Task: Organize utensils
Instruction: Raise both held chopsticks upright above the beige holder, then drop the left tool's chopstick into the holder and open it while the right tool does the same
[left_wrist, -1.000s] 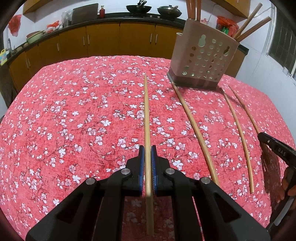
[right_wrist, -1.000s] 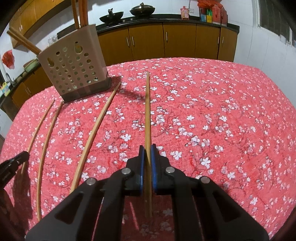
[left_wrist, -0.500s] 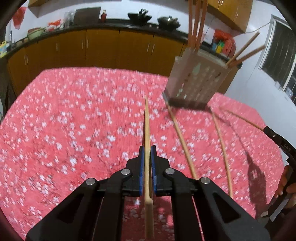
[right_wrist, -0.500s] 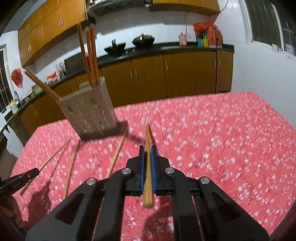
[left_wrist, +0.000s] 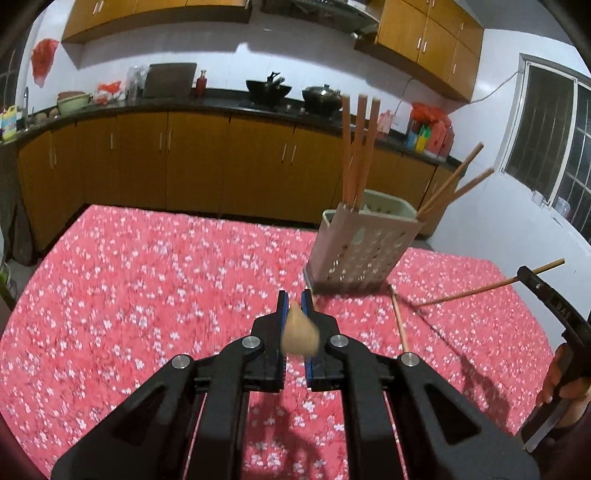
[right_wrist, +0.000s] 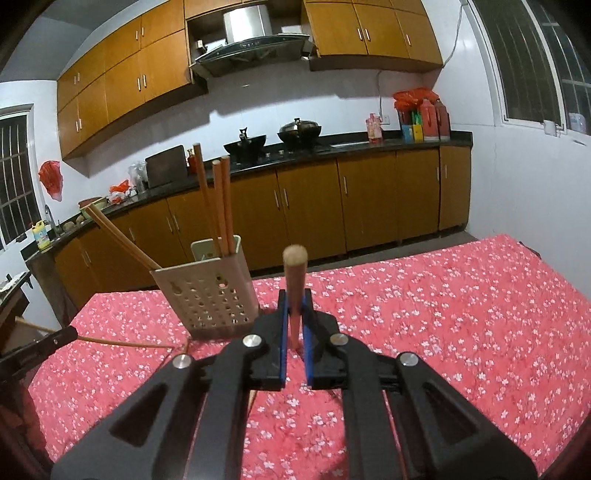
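One counter draped in a red cloth printed with small white blossoms carries everything. Toward its far side stands one beige plastic utensil holder with a perforated front; the same holder appears left of centre in the right wrist view. Five long wooden chopsticks are already in it: three upright ones bunched at one corner and two slanted ones leaning out over the opposite corner. Two black tongs are in play, each clamped on one more wooden chopstick. The left tongs pinch a chopstick whose blunt end points back at the camera, blurred and lifted off the cloth. The right tongs grip their chopstick so that its rounded end rises above the blue pads, also clear of the cloth. Two further loose chopsticks lie flat on the cloth just in front of the holder, between the two tongs, though the second is only partly visible.
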